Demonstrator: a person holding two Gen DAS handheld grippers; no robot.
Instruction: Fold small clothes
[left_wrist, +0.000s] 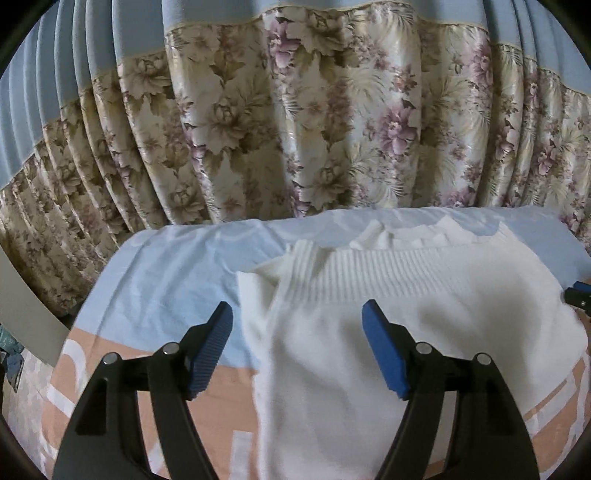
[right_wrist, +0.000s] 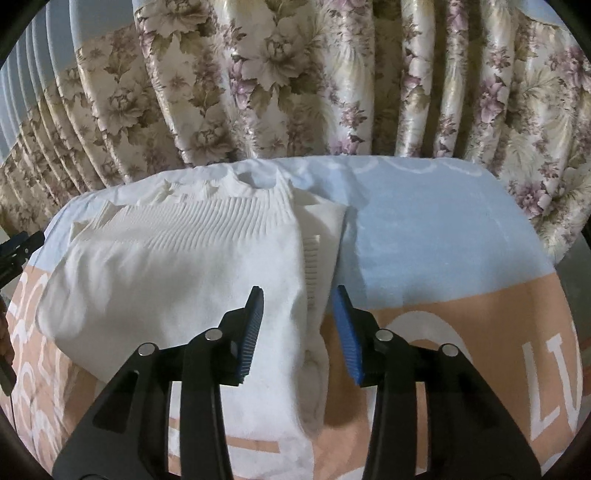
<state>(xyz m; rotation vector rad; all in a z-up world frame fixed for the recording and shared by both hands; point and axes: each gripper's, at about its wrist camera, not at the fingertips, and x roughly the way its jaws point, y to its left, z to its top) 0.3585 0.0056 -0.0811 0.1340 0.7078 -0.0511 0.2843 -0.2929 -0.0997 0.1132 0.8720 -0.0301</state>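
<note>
A white knit garment (left_wrist: 406, 314) with a ribbed band lies folded on the bed. My left gripper (left_wrist: 297, 305) hovers over its left edge, jaws wide open, and the blue pads (left_wrist: 210, 350) touch nothing. In the right wrist view the same garment (right_wrist: 166, 277) fills the left half. My right gripper (right_wrist: 299, 291) stands partly open astride its folded right edge, with fabric under the gap and the pads (right_wrist: 251, 332) apart from it. The tip of the left gripper (right_wrist: 18, 247) shows at that view's left rim.
The bed sheet (right_wrist: 443, 240) is light blue at the back and peach with white letters in front. A flowered curtain (left_wrist: 295, 129) hangs close behind the bed. A white curved board (left_wrist: 33, 325) stands at the left beside the bed.
</note>
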